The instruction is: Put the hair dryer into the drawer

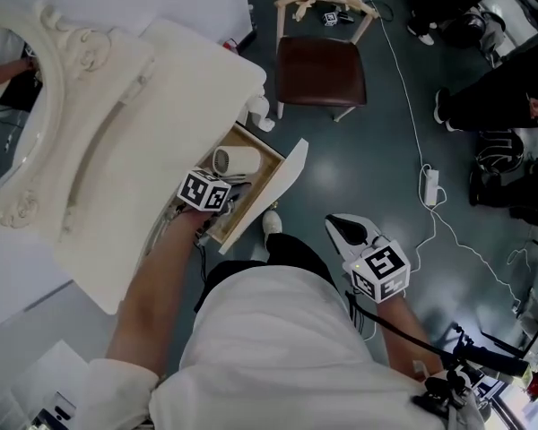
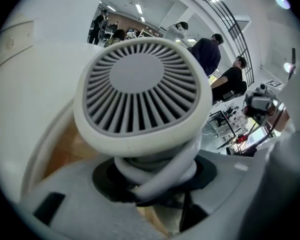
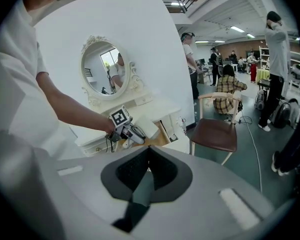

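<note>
No word, brand, number or sign can be read in any view. The only printed marks are black-and-white square patterns without letters. They stand on the left marker cube (image 1: 204,191), on the right marker cube (image 1: 381,271) and on a small marker card (image 1: 330,17) at the backrest of the chair (image 1: 321,72).
</note>
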The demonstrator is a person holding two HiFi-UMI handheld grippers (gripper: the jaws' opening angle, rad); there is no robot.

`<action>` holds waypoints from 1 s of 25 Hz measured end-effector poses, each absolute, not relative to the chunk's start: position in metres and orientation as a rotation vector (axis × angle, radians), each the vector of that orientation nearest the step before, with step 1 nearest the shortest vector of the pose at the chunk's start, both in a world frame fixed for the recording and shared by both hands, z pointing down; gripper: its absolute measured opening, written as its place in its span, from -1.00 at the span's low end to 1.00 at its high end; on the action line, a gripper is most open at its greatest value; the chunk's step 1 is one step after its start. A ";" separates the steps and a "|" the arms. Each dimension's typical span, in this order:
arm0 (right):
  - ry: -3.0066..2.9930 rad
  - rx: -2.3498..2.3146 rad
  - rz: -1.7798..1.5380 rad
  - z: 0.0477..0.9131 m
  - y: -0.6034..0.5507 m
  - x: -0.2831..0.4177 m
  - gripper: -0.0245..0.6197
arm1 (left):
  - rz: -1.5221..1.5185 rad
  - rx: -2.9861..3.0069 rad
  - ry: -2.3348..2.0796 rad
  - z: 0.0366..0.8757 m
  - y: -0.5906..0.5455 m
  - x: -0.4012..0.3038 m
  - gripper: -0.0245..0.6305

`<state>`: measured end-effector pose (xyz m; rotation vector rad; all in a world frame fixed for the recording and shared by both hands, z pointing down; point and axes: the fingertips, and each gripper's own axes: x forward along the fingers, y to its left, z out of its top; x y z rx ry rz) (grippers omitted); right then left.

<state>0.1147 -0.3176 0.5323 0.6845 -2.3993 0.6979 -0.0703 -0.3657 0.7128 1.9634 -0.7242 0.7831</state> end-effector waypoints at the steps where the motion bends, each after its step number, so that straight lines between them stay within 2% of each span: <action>1: -2.393 0.683 0.705 0.534 -0.318 0.116 -0.92 | 0.794 1.955 -0.722 0.718 -0.366 -0.069 -0.22; 13: -2.338 0.652 0.775 0.554 -0.322 0.120 -0.92 | 0.865 1.859 -0.650 0.773 -0.368 -0.065 -0.22; 25: -2.299 0.639 0.813 0.563 -0.318 0.123 -0.92 | 0.837 1.819 -0.617 0.791 -0.359 -0.067 -0.21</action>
